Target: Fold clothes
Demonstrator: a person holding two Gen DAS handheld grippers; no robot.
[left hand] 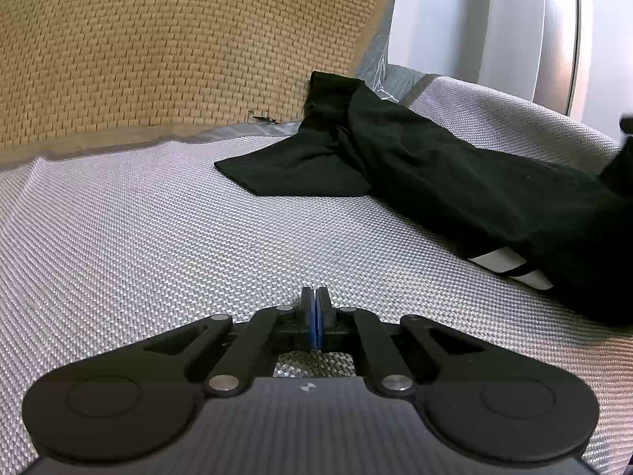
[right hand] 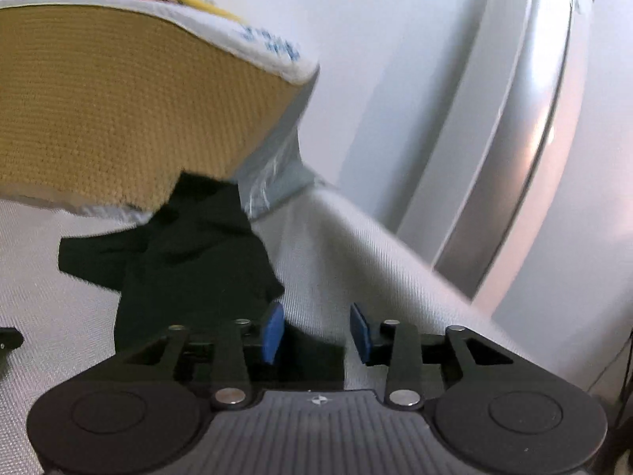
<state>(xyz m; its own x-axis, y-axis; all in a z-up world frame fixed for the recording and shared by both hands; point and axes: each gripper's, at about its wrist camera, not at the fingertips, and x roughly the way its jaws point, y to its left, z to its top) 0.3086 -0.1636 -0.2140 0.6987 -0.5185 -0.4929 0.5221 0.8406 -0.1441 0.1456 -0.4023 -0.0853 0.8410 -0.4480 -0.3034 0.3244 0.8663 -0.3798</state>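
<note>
Black garment (left hand: 455, 174) lies bunched on the grey woven mat (left hand: 158, 237) in the left wrist view, well ahead and to the right of the left gripper (left hand: 317, 308). One flat flap of it spreads out toward the tan cushion (left hand: 158, 39) that stands behind; a white striped patch (left hand: 510, 267) shows at its near edge. The left jaws are pressed together with nothing between them, low over bare mat and apart from the cloth.

In the right wrist view, which is blurred, the garment (right hand: 190, 261) runs from the tan cushion (right hand: 118, 118) down to the right gripper (right hand: 316, 328). Its jaws stand about half open. The cloth's edge sits by the left blue pad (right hand: 273, 330) and dark fabric shows low between the fingers, but the pads do not press on it, so nothing is held.

By my reading the fold has not started: the garment is still crumpled, and this is the picking-up or laying-out step. The next move calls for the right jaws to close on a cloth edge and the left to open and take a second edge, so the garment can be spread flat.
</note>
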